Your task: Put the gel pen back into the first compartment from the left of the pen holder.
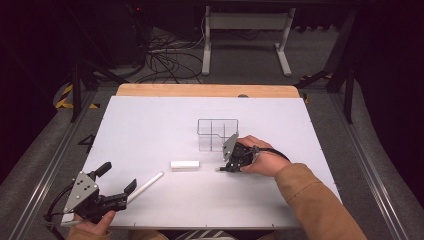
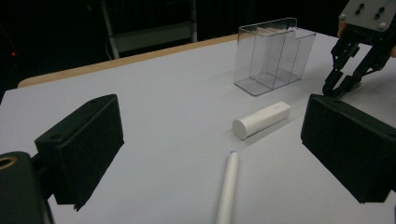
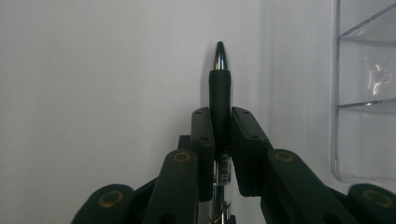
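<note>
My right gripper (image 3: pixel 220 128) is shut on a black pen (image 3: pixel 219 88) with a silver tip that sticks out past the pads. It stands low over the white table beside a clear divided organiser (image 1: pixel 217 134), with its jaws pointing down-left (image 1: pixel 225 168). Near the front left corner my left gripper (image 1: pixel 117 178) is open with nothing between its jaws (image 2: pixel 217 140). A thin white pen (image 2: pixel 227 186) lies on the table just ahead of them. Beyond it lies a short white cylinder (image 2: pixel 261 119), which lies mid-table (image 1: pixel 185 164) in the high view.
The white table top (image 1: pixel 150 120) has a wooden strip along its far edge. The clear organiser (image 2: pixel 273 53) looks empty. My right gripper (image 2: pixel 343 81) stands just right of it in the left gripper view. Cables and a white frame lie on the floor behind the table.
</note>
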### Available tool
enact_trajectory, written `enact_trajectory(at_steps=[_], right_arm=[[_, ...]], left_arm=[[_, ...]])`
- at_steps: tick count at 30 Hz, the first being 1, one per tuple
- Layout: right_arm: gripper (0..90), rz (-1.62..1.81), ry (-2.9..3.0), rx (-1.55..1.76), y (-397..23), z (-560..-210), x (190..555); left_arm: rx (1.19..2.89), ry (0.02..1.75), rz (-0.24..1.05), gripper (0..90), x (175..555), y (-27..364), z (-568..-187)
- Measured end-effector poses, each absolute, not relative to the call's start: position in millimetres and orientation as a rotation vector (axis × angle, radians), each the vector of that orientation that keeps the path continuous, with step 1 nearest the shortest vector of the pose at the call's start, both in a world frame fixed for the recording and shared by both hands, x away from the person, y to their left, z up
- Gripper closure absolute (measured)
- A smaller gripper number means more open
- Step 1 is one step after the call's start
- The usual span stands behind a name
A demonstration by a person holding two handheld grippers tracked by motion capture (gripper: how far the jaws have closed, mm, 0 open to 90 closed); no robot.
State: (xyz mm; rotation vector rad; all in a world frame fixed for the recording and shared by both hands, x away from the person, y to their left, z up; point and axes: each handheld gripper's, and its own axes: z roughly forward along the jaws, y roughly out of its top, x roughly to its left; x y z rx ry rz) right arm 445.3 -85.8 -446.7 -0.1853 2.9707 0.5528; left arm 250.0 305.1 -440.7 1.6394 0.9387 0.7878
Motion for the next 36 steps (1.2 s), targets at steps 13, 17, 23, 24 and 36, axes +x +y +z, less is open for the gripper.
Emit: enact_trajectory(at_steps=[13, 17, 23, 24, 36], right_arm=[[80.2, 0.66, 2.911, -0.16, -94.9, -423.6, 437.0], [80.1, 0.667, 2.903, -0.153, -96.4, -419.9, 435.6], [80.1, 0.689, 2.891, -0.129, -98.2, -414.7, 433.8], [80.1, 0.689, 2.891, -0.129, -98.2, -414.7, 433.8], [80.1, 0.876, 2.829, -0.015, -103.6, -391.8, 426.0]], left_arm=[[1.643, 0.937, 0.791, 6.5, 250.5, 304.6, -440.7], [1.644, 0.938, 0.792, 6.5, 250.4, 304.7, -440.6], [1.642, 0.936, 0.793, 6.5, 250.5, 304.6, -440.6], [1.642, 0.936, 0.793, 6.5, 250.5, 304.6, -440.6], [1.643, 0.933, 0.794, 6.5, 250.3, 304.9, -440.3]])
